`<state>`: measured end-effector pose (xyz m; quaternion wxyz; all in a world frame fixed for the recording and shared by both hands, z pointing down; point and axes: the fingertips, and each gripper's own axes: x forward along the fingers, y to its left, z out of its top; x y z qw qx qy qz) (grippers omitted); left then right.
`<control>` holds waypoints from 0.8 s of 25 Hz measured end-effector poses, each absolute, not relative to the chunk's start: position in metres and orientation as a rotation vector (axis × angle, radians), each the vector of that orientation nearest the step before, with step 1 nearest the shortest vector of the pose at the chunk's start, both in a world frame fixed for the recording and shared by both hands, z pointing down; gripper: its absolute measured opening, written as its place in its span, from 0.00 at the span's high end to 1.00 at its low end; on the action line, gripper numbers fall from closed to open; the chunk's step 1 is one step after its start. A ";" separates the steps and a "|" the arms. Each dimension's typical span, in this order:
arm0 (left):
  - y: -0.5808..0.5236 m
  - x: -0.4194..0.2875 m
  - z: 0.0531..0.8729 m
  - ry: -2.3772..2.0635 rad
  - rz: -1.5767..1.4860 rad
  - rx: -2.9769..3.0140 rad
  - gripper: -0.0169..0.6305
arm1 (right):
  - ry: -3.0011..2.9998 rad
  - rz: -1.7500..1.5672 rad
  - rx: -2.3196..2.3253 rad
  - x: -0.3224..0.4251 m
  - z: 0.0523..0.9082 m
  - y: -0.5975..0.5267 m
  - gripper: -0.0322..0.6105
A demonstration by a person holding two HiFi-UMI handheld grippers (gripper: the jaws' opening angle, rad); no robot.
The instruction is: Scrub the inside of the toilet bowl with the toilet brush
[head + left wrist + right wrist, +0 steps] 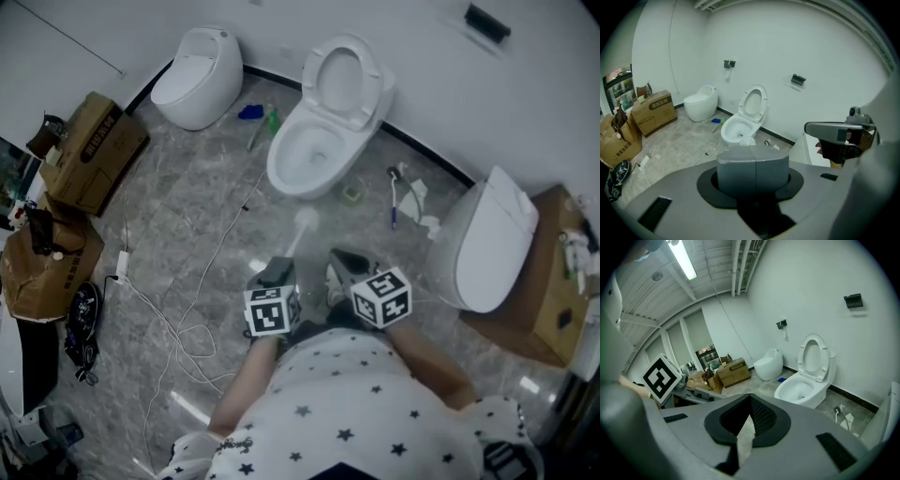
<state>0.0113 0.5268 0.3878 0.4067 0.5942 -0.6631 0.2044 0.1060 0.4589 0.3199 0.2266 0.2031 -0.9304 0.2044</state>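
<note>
The white toilet [319, 141] stands against the far wall with seat and lid up, its bowl [305, 155] open to view. The toilet brush's white head [305, 221] hovers over the floor just short of the bowl, and its pale handle runs back into my left gripper [277, 275], which is shut on it. In the left gripper view the grey pads [754, 157] are pressed together, with the brush head [747, 140] peeking above them before the toilet [743, 125]. My right gripper [343, 268] is beside it, narrowly open [749, 404] and holding nothing, the toilet [804, 390] ahead.
An egg-shaped closed toilet [197, 75] stands back left and another closed one [487, 244] at right. Cardboard boxes [94, 150] and a brown bag [47, 262] line the left. A white cable [178, 328] trails across the floor. Small items [398, 197] lie right of the bowl.
</note>
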 end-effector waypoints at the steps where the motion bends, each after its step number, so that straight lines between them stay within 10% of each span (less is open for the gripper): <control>1: 0.519 0.011 0.388 -1.669 0.517 1.499 0.74 | -2.563 0.565 0.558 0.105 0.320 0.451 0.94; 20: 0.392 -0.012 0.386 -1.706 0.483 1.436 0.74 | -2.555 0.543 0.481 0.079 0.320 0.312 0.94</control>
